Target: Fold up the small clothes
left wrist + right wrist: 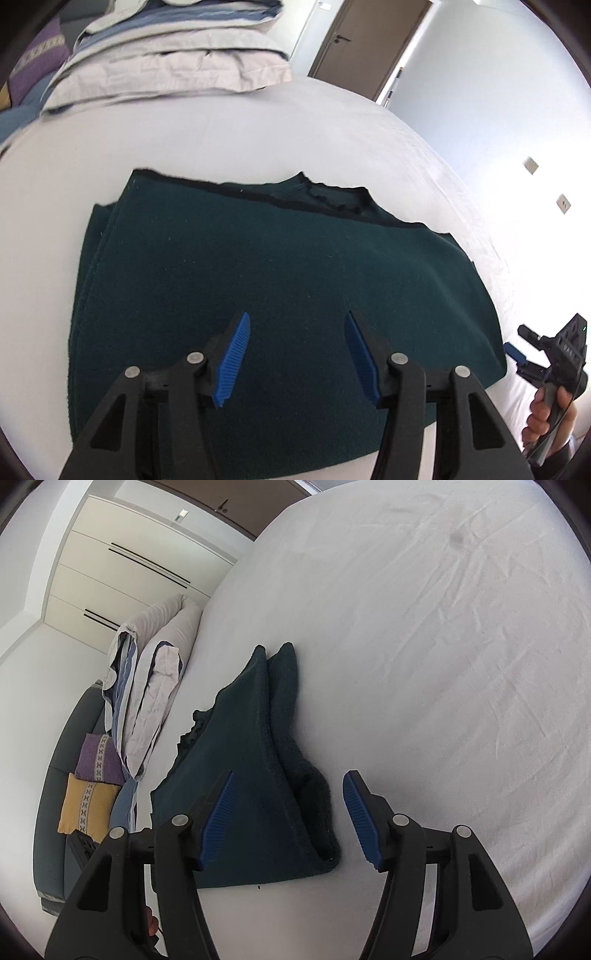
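A dark green knitted sweater lies folded into a flat rectangle on the white bed sheet, its layered edges stacked at the left side in the left wrist view and its ribbed collar showing along the far edge. From the right wrist view the same garment is seen end-on, with 2 thick folded layers rising one over the other, which suggests the sleeves and body are already brought in and a fold has been laid down.

The left tongs hover over the near part of the sweater, blue pads roughly half apart, with nothing between them; the fabric lies below, not pinched. The right tongs stand likewise half apart above the near end of the folded layers and grip nothing. Both look to be released positions after setting the cloth down, judged from the flat lie of the fabric.

The person's hand holding the right tool is cut by the lens edge. The sweater's near edge is hidden behind the left tongs' black arms. A folded pale striped duvet sits at the bed's far side, and beside the bed is a grey sofa with a purple cushion and a yellow cushion. Whether the sleeves are tucked evenly inside cannot be told.
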Motion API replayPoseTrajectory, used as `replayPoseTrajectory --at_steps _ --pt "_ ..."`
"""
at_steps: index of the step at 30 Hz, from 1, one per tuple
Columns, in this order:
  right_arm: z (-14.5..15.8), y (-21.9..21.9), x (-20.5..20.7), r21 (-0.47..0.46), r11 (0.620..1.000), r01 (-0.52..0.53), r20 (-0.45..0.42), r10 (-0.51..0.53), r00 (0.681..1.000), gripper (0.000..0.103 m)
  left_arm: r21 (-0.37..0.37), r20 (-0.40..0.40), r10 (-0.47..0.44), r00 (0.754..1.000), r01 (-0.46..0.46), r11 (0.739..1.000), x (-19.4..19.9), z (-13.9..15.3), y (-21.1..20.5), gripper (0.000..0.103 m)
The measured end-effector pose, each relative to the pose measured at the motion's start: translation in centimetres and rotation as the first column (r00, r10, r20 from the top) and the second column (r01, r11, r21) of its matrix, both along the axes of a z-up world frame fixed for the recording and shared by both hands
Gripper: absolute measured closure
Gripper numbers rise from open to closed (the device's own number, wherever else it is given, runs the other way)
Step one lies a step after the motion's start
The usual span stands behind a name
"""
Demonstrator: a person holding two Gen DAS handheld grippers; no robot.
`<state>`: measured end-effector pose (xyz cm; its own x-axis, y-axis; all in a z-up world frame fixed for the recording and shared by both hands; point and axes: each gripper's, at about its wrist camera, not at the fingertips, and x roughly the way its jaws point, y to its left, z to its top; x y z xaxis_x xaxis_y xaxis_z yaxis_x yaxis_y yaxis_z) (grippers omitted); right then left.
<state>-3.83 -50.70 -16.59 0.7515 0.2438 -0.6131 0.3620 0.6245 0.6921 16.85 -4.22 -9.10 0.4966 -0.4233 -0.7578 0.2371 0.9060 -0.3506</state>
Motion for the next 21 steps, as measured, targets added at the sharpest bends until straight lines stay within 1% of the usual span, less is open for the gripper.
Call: replayPoseTrajectory --at_steps 2,7,10,14,17,19,20,21 --pt "-0.4 -0.3 0.6 0.005 1.0 -0.003 -0.021 0.003 1.0 0.044 -0.012 -0.024 -0.001 1.0 0.0 1.0 0.5 -0.6 0.1 0.046" --pt "-1.7 -0.5 2.8 0.056 0.998 -0.032 -0.046 0.034 0.998 0.043 -0.027 -0.028 -0.023 0.999 0.022 0.999 0.8 -1.2 -1.2 0.046" --pt "-1.8 -0.6 4.0 0.086 0.996 -0.023 -0.043 0.026 0.999 0.043 -0.056 -0.028 -0.049 0.998 0.047 0.997 0.9 -1.1 -2.5 0.046" --pt "-2.0 -0.2 6.4 0.11 0.992 -0.064 -0.052 0.07 0.996 0.043 -0.081 -0.022 -0.088 0.996 0.086 0.993 1.2 -1.0 -4.4 0.046" --pt "-2.2 -0.1 8.0 0.129 0.987 -0.095 -0.042 0.101 0.994 0.043 -0.118 -0.025 -0.113 0.993 0.109 0.987 1.6 -1.0 -5.5 0.046" --pt "-2.4 -0.1 8.9 0.152 0.984 -0.097 -0.037 0.104 0.994 0.043 -0.146 -0.038 -0.131 0.991 0.125 0.981 2.0 -1.3 -5.9 0.046" --pt "-2.5 -0.1 9.2 0.159 0.982 -0.102 -0.034 0.108 0.994 0.043 -0.149 -0.049 -0.135 0.99 0.127 0.981 2.3 -1.6 -6.1 0.046" --pt "-2.5 0.1 9.6 0.159 0.981 -0.11 -0.036 0.117 0.992 0.045 -0.146 -0.062 -0.134 0.989 0.124 0.982 2.5 -2.0 -6.2 0.046"
